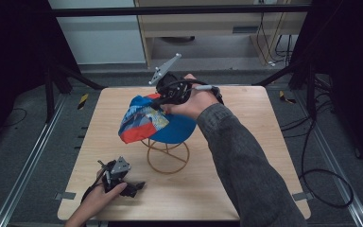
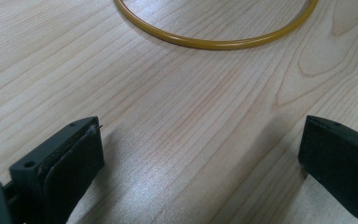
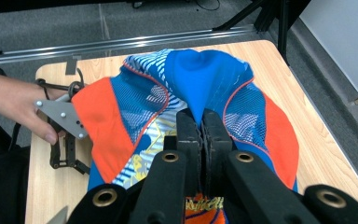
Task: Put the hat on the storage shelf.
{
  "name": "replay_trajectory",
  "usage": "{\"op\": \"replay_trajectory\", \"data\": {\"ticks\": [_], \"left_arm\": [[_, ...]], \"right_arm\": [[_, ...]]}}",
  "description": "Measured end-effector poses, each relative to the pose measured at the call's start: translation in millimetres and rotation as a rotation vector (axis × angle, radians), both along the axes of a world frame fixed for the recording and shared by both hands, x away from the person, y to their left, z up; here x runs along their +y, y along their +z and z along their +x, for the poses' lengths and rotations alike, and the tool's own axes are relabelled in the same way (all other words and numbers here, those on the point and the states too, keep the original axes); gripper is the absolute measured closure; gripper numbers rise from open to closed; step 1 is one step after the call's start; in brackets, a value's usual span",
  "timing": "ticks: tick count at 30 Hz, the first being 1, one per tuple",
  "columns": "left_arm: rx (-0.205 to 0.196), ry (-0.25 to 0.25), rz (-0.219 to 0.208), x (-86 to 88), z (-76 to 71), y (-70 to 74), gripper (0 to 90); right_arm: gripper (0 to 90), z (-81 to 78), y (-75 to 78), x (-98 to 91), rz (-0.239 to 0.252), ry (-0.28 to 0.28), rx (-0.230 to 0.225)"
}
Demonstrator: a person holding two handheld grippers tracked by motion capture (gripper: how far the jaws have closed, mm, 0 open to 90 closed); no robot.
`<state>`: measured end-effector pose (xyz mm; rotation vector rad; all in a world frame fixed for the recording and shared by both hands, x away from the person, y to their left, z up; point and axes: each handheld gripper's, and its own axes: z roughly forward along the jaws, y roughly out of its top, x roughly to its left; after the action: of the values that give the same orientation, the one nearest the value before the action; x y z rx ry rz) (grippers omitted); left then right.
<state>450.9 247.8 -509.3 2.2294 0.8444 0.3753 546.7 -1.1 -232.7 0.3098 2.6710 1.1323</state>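
Pale wood grain covers the table (image 1: pixel 227 189), which stands on grey floor with metal rails along both sides and dark stands at the far corners.

Near the middle of the table a yellow wire stand (image 1: pixel 168 156) rises from a round base ring, and a cap (image 1: pixel 146 120) in blue, orange and patterned panels sits draped over its top. In the high view the cap's long axis runs roughly left to right: the orange and patterned part hangs toward the left edge, and the plain blue part spreads under the person's right hand (image 1: pixel 194 101).

The right gripper (image 1: pixel 163 101) reaches in from the far side of the cap, its grey plate tilted up behind it. In the right gripper view its jaws are pressed together on a pinched ridge of the blue fabric, and the cloth fans out beyond the tips, orange panels to either side.

The left gripper (image 1: pixel 134 187) lies low at the near left of the table, held by the left hand (image 1: pixel 101 194), well apart from the cap. Its jaws stand wide with bare wood between them, and the stand's base ring curves across just ahead of them.
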Motion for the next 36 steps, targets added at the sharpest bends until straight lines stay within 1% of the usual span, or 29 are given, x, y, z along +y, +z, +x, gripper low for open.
{"op": "replay_trajectory", "data": {"ticks": [2,6,15,18,23,26,27,28,29,30,31,32,36], "left_arm": [[0.000,-0.001,0.000,0.1,0.1,0.0,0.0],[0.000,-0.001,0.000,0.1,0.1,0.0,0.0],[0.000,-0.001,0.000,0.1,0.1,0.0,0.0],[0.000,-0.001,0.000,0.1,0.1,0.0,0.0],[0.000,-0.001,0.000,0.1,0.1,0.0,0.0],[0.000,-0.001,0.000,0.1,0.1,0.0,0.0],[0.000,-0.001,0.000,0.1,0.1,0.0,0.0],[0.000,-0.001,0.000,0.1,0.1,0.0,0.0],[0.000,-0.001,0.000,0.1,0.1,0.0,0.0],[0.000,-0.001,0.000,0.1,0.1,0.0,0.0],[0.000,-0.001,0.000,0.1,0.1,0.0,0.0],[0.000,-0.001,0.000,0.1,0.1,0.0,0.0],[0.000,-0.001,0.000,0.1,0.1,0.0,0.0]], "right_arm": [[87.5,-1.4,-1.2,1.4,-0.022,0.003,-0.014],[87.5,-1.1,-4.2,2.4,-0.044,-0.010,-0.026],[86.0,-0.2,-6.9,2.6,-0.043,-0.015,-0.025],[84.1,-0.2,-8.6,0.2,-0.032,-0.021,-0.024],[81.3,0.1,-9.7,-1.4,-0.030,-0.028,-0.023],[76.2,-0.1,-10.3,-1.8,-0.028,-0.034,-0.019],[76.2,-0.1,-10.3,-1.8,-0.028,-0.034,-0.019],[70.3,0.4,-10.1,-2.1,-0.024,-0.041,-0.018],[70.3,0.4,-10.1,-2.1,-0.024,-0.041,-0.018],[67.6,0.4,-10.2,-2.0,-0.022,-0.047,-0.014],[62.8,0.8,-10.2,-2.3,-0.023,-0.055,-0.011],[62.8,0.8,-10.2,-2.3,-0.023,-0.055,-0.011],[50.9,-0.1,-11.0,-1.9,-0.019,-0.063,-0.005]]}}
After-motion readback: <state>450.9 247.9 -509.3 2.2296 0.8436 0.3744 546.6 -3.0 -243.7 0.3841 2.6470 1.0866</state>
